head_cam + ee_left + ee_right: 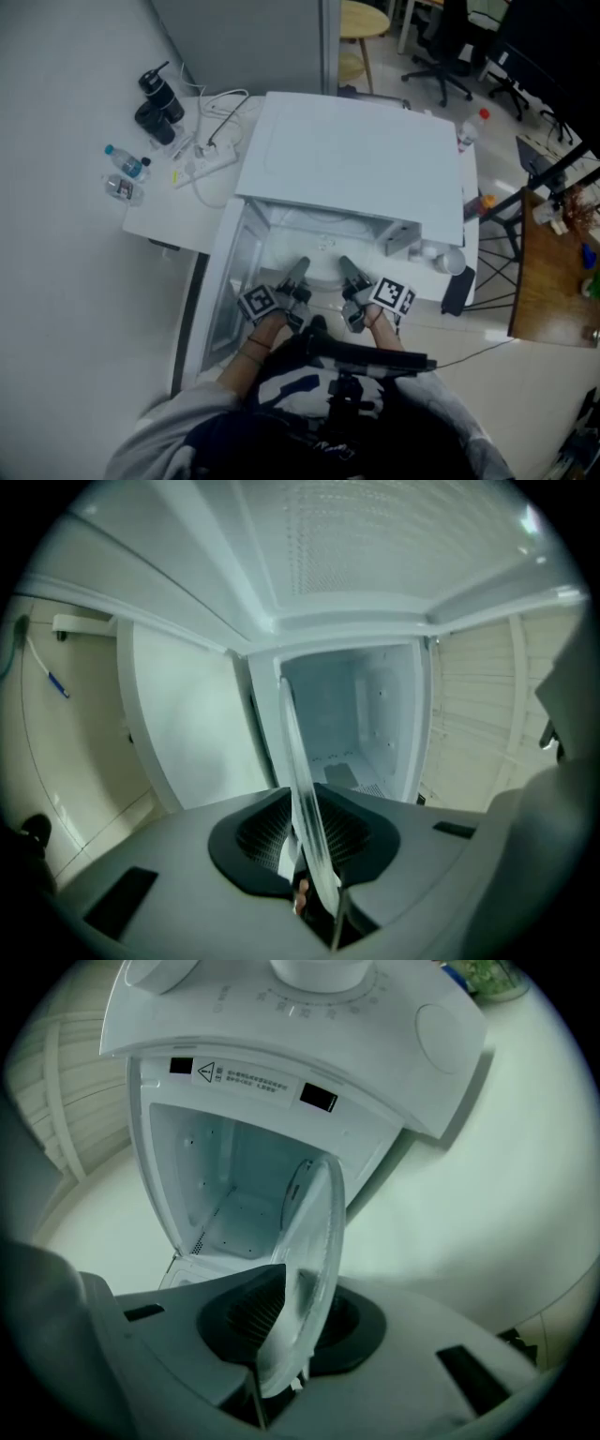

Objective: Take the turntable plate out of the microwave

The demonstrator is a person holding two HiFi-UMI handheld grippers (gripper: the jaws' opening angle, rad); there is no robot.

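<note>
Both clamped! The left gripper [302, 266] and right gripper [345, 266] pinch the clear round glass turntable plate [315, 1239], mid-frame at the white microwave [356, 159] mouth; pulling clear looks left.

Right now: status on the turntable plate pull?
Left gripper and right gripper both clamped on the turntable plate rim. Plate at the microwave mouth. Door open, nothing seen blocking.
</note>
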